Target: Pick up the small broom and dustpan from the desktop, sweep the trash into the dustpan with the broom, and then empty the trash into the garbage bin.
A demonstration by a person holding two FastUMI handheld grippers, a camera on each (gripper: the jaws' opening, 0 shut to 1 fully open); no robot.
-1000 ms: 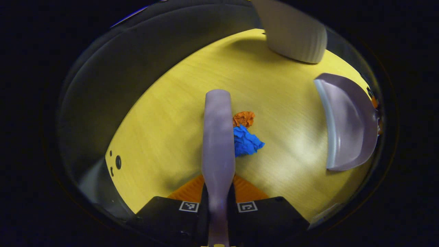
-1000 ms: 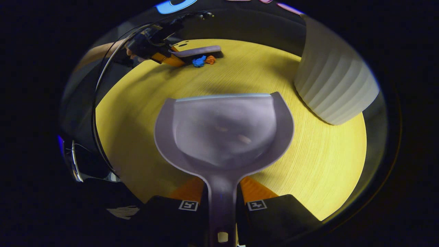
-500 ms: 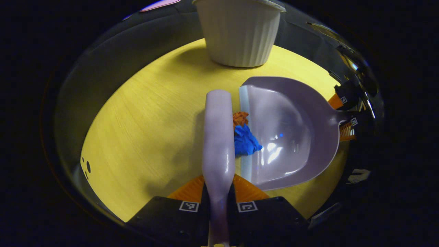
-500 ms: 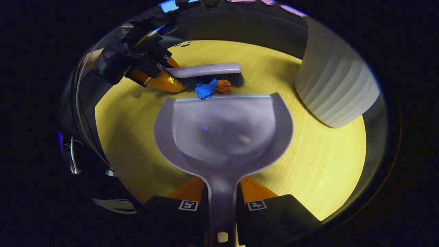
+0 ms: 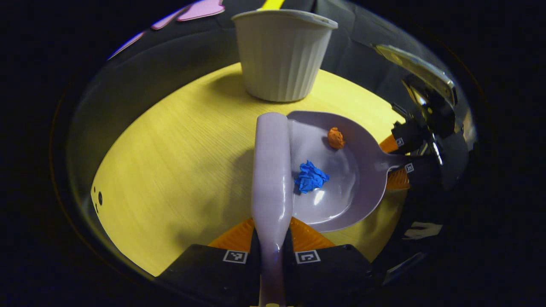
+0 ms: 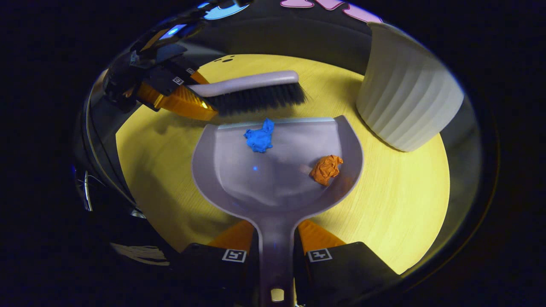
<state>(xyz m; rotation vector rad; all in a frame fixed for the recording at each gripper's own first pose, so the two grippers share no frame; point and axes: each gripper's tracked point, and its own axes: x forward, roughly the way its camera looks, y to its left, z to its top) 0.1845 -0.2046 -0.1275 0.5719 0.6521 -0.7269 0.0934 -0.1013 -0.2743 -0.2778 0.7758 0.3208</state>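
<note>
In the left gripper view, the left gripper (image 5: 271, 238) has both fingers pressed on the handle of the small broom (image 5: 271, 170), whose pale back runs straight away from the camera over the yellow desktop (image 5: 179, 170). Just to the right of the broom lies the dustpan (image 5: 341, 187), its open mouth against the broom's side and its handle reaching off to the right into the right gripper (image 5: 394, 161), which is seen farther off at the right edge. Two pieces of trash sit inside the pan: a blue paper ball (image 5: 311, 177) near the broom, and an orange paper ball (image 5: 335, 137) farther away, close to the pan's curved wall. Beyond them, at the far side of the desktop, the ribbed white garbage bin (image 5: 281, 55) stands upright, apart from the dustpan. In the right gripper view, the right gripper (image 6: 276, 238) is closed on the dustpan (image 6: 239, 170) handle, both fingers against it, with the pan spread out ahead on the desktop (image 6: 396, 204). The blue paper ball (image 6: 259, 137) rests just inside the pan's front lip, left of centre, and the orange paper ball (image 6: 326, 169) lies to the right, near the side wall. The small broom (image 6: 251, 90) is just beyond the lip, its dark bristles pointing down toward the pan; whether they touch the lip cannot be told. Its handle leads left into the left gripper (image 6: 187, 91). The garbage bin (image 6: 405, 106) stands at the far right, near the pan's right corner.
</note>
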